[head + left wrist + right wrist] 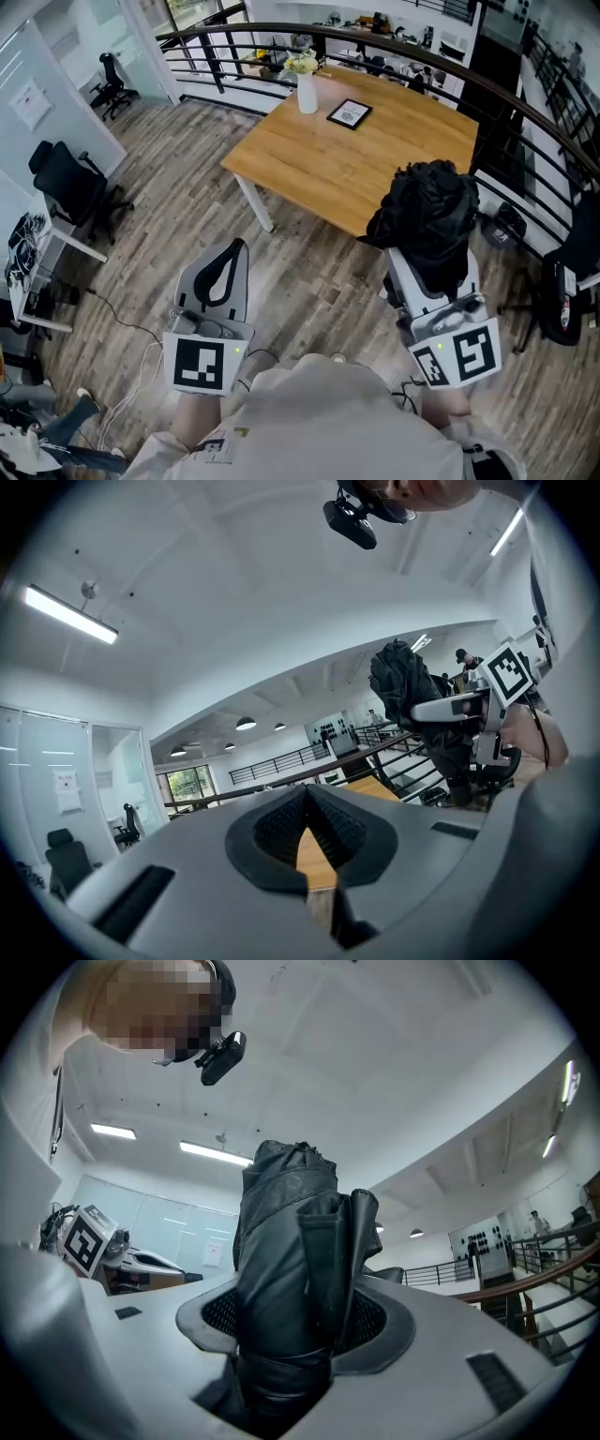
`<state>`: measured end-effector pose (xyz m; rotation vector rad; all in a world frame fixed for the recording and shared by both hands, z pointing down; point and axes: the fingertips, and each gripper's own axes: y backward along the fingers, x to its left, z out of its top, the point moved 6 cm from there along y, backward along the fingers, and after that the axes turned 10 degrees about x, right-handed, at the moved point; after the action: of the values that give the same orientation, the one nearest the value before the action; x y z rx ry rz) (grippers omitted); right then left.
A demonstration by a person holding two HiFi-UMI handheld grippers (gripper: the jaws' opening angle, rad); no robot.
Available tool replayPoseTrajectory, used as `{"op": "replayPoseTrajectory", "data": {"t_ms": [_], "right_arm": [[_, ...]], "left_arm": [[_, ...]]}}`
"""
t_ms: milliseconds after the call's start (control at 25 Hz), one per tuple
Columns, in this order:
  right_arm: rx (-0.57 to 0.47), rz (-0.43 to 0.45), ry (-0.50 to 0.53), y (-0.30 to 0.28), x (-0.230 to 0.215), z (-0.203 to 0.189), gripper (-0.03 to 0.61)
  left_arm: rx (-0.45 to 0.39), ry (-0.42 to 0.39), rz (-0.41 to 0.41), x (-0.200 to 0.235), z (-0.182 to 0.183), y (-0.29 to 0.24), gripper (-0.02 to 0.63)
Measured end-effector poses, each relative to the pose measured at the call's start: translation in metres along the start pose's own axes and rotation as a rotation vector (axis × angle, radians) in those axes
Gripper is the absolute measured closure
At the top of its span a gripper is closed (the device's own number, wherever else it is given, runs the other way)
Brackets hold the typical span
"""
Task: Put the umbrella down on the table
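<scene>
My right gripper [434, 284] is shut on a folded black umbrella [427, 217], which stands up out of the jaws just in front of the near corner of the wooden table [347, 164]. In the right gripper view the umbrella [281, 1241] fills the gap between the pads, its fabric bunched and strapped. The left gripper [239, 247] hangs over the wood floor left of the table, jaws together with nothing in them. From the left gripper view, the umbrella [403, 682] shows at the right and a strip of table [314, 850] shows between the pads.
On the table's far side stand a white vase with flowers [306, 86] and a framed picture [350, 113]. A dark curved railing [525, 112] runs behind and right of the table. Office chairs [70, 187] stand at left; a cable [131, 328] lies on the floor.
</scene>
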<state>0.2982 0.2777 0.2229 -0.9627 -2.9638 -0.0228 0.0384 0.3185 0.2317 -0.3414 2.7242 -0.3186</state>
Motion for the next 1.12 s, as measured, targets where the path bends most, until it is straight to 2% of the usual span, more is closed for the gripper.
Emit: {"op": "replayPoseTrajectory", "data": {"t_ms": [240,520,720,920,1120], "right_arm": [[0.032,0.019,-0.007,0.013,-0.035,-0.02,0.313],[0.049,0.035,-0.032,0.001,-0.05,-0.034,0.313],[0.041,0.046,-0.047,-0.02,-0.046,-0.042,0.313],[0.044,0.034,-0.058,-0.053,-0.042,-0.054,0.313],[0.056,0.019,-0.067,-0.106,-0.041,-0.056,0.313]], "left_arm": [[0.032,0.0,0.0,-0.041,0.004,-0.017,0.597],[0.033,0.002,-0.004,-0.05,0.002,-0.034,0.597],[0.038,0.009,-0.006,-0.041,-0.014,-0.05,0.597],[0.034,0.024,-0.059,-0.026,-0.032,-0.086,0.597],[0.01,0.023,-0.096,0.012,-0.033,-0.13,0.597]]}}
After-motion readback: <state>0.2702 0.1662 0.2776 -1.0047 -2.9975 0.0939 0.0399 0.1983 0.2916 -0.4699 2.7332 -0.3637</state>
